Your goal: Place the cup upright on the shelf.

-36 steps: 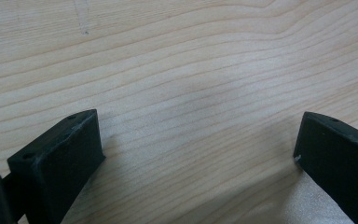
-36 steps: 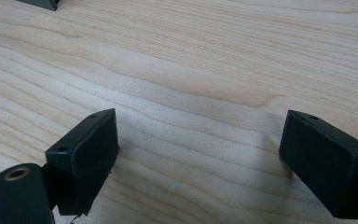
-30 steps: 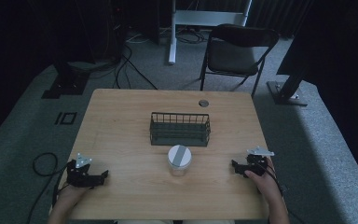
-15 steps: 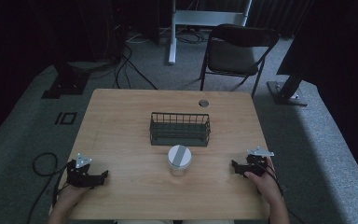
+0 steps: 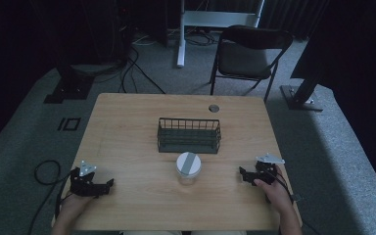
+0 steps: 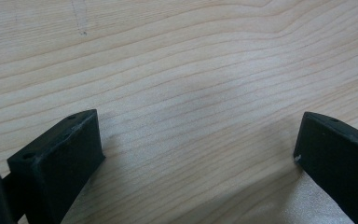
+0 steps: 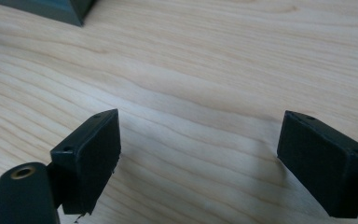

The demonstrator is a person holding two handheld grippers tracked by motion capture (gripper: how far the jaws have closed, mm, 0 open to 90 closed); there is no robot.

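A clear jar with a white lid point(image 5: 188, 167) stands upright near the middle of the wooden table point(image 5: 127, 127), just in front of a dark wire basket point(image 5: 189, 135). My left gripper point(image 5: 108, 184) rests on the table at the near left corner, open, with bare wood between its jaws point(image 6: 196, 140). At the near right my right gripper point(image 5: 243, 175) also rests on the table, open and holding nothing point(image 7: 198, 140). Both are well apart from the jar. A corner of the basket point(image 7: 51, 9) shows at the top left of the right gripper view.
A small round grommet point(image 5: 214, 108) is set in the table near its far edge. Beyond the table stand a folding chair point(image 5: 247, 54) and dark stands with cables on the grey floor.
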